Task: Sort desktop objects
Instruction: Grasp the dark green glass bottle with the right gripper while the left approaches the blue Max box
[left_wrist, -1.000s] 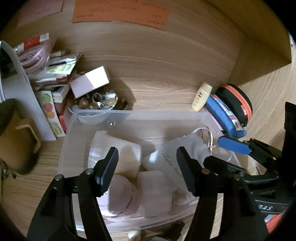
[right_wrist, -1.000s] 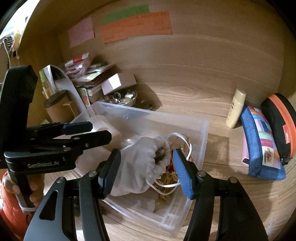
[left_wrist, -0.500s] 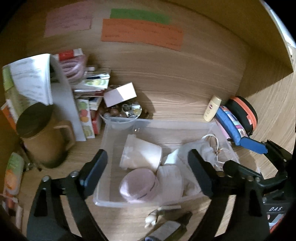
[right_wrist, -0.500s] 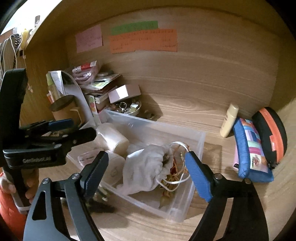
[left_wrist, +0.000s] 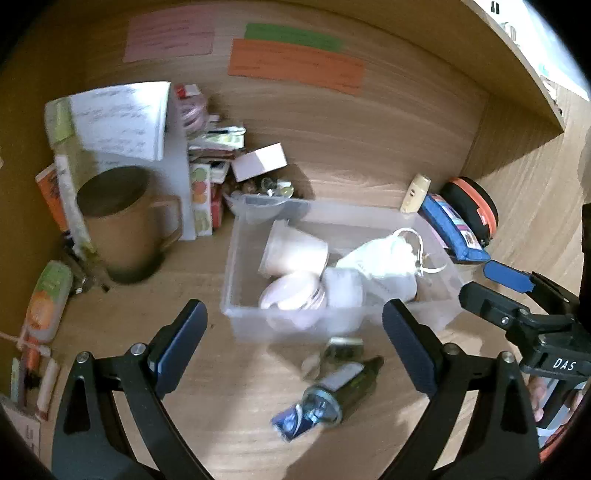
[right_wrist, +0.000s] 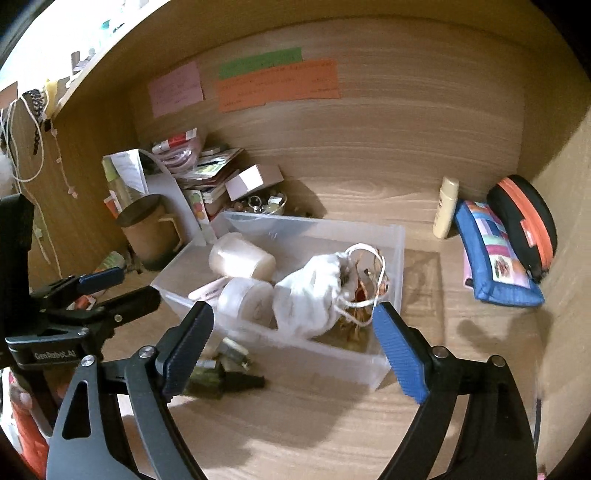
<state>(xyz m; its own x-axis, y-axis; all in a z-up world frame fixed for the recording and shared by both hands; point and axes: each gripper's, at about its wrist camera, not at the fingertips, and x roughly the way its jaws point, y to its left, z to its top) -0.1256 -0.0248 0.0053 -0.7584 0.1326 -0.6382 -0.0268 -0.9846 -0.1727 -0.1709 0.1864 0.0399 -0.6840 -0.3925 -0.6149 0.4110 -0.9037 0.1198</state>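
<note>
Left wrist view: left tool spread wide, holding nothing, poised above the wooden tabletop just short of the bin. Clear plastic, box-shaped, lying ahead between the dark fingers. Inside: a white cloth pouch with a drawstring, a cream tub on its side, a pink round lid, a white roll. Just in front of the bin, between the fingers, a dark bottle lying flat with a shiny cap, blurred. Far left, a brown mug beside a stack of papers; far right, a blue pencil case against a black-and-orange zip case. Right tool entering from the right edge.

Right wrist view: right tool likewise gaping and unladen, ribbed blue pads flanking the near wall of the bin. Pouch soft and crumpled, straight ahead inside the bin; tub and roll to its left. Bottle by the left finger, outside the bin. Cream lotion bottle upright behind the pencil case. Left tool at the left edge, parted.
</note>
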